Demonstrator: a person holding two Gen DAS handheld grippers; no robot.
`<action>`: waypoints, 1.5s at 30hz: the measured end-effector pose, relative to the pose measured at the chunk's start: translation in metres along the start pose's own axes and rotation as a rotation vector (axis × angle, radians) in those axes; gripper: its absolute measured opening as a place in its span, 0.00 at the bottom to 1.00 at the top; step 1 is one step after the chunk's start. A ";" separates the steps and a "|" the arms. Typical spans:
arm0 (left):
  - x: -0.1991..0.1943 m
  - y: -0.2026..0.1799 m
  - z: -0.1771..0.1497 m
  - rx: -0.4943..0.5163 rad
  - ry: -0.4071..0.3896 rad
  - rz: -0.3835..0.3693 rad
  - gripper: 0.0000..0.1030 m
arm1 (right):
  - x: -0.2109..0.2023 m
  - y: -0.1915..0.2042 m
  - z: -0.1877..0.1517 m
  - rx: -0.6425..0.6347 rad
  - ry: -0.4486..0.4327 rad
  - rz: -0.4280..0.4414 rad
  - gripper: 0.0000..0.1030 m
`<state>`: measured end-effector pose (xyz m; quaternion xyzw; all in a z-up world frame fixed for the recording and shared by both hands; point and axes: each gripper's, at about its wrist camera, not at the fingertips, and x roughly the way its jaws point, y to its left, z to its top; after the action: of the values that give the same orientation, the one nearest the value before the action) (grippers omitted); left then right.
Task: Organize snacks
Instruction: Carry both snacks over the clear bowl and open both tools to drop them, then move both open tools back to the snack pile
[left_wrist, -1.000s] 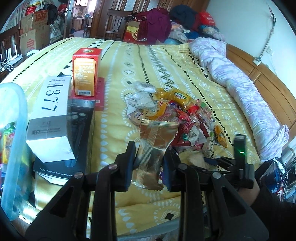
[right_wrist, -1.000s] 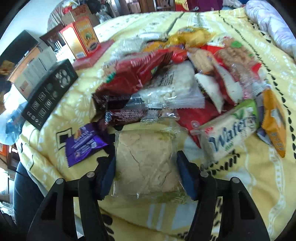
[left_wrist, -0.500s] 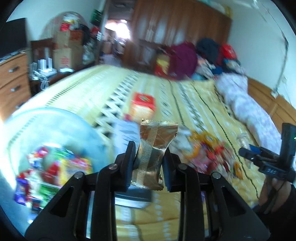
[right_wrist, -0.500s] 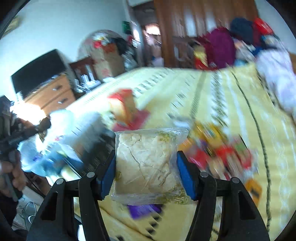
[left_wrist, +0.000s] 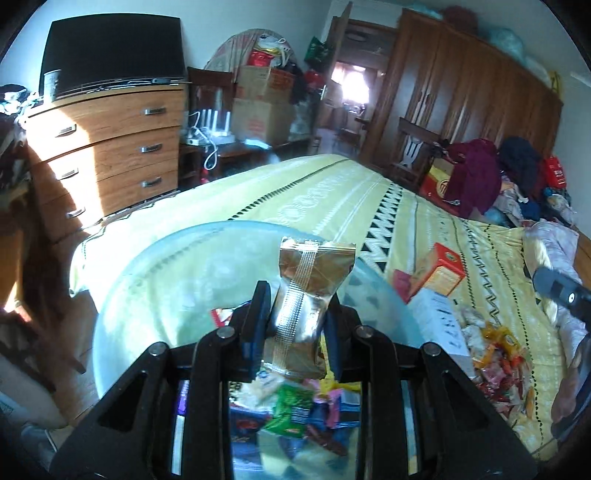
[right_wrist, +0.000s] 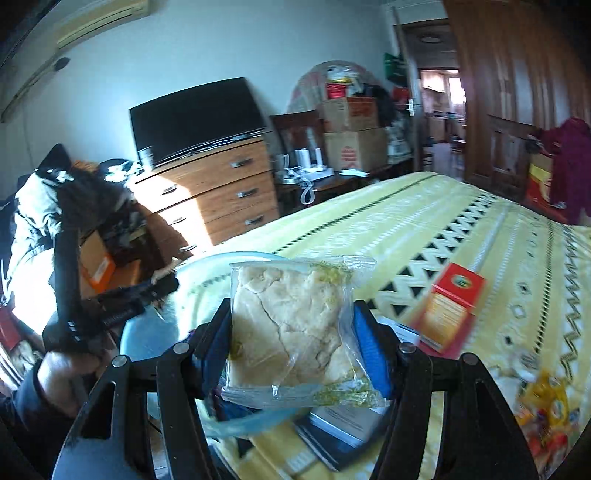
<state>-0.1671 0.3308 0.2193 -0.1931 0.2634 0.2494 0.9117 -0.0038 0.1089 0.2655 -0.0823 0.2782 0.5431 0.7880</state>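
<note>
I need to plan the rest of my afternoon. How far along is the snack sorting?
Partly done. Several packets already lie in the clear tub. In hand: the left gripper holds a gold wrapper over it, the right gripper a pale pastry pack. Left: the snack pile on the bed.

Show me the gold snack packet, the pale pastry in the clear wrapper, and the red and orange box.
gold snack packet (left_wrist: 314, 280), left wrist view, upper body.
pale pastry (right_wrist: 288, 325), right wrist view, centre.
red and orange box (right_wrist: 452, 308), right wrist view, front face.

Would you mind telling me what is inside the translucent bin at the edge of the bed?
The translucent bin holds loose snack packets, green, blue and pink. The gripper frame hides much of the floor.
</note>
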 end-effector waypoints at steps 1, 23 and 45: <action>0.002 0.000 -0.001 0.005 0.004 0.007 0.27 | 0.008 0.007 0.003 -0.006 0.008 0.014 0.64; 0.015 0.019 -0.004 0.022 0.049 0.039 0.28 | 0.081 0.043 -0.004 0.024 0.114 0.103 0.64; -0.026 -0.039 -0.006 0.097 -0.098 -0.098 0.92 | -0.036 0.004 -0.140 0.049 0.084 -0.186 0.85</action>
<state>-0.1673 0.2877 0.2384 -0.1492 0.2206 0.2007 0.9428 -0.0655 0.0213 0.1687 -0.1111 0.3155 0.4566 0.8244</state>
